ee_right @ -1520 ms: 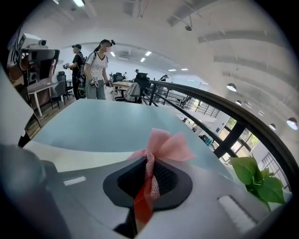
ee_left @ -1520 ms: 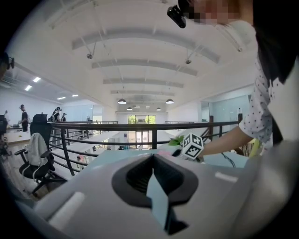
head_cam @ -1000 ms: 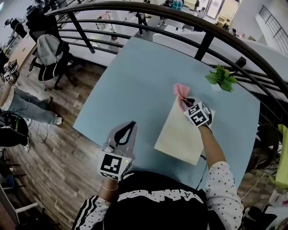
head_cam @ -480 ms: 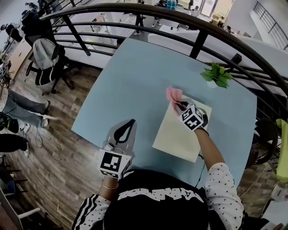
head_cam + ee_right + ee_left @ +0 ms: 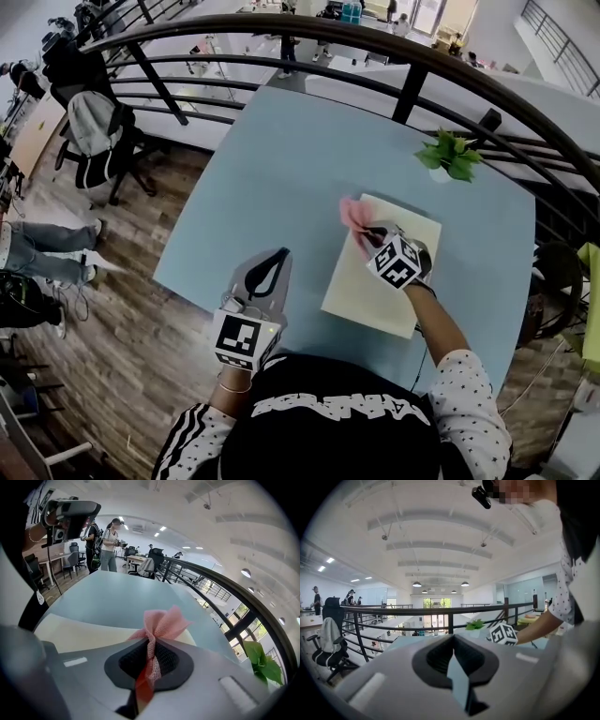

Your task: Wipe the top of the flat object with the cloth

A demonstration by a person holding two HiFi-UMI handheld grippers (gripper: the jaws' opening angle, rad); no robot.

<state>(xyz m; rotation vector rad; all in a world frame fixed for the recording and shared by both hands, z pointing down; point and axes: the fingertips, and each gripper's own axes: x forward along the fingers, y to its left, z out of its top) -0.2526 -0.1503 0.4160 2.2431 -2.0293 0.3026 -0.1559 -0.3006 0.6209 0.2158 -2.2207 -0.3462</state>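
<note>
We see right claw clamped on pink cloth at flat board far-left corner; most probably unwiped, coverage unclear. Left claw together, empty.

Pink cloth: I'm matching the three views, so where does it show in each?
Head view: pink cloth right of centre, at the cream sheet's far left corner.
Left gripper view: not in it.
Right gripper view: pink cloth at centre, pinched in the right hand-held gripper.
Shared landmark: green plant.
</note>
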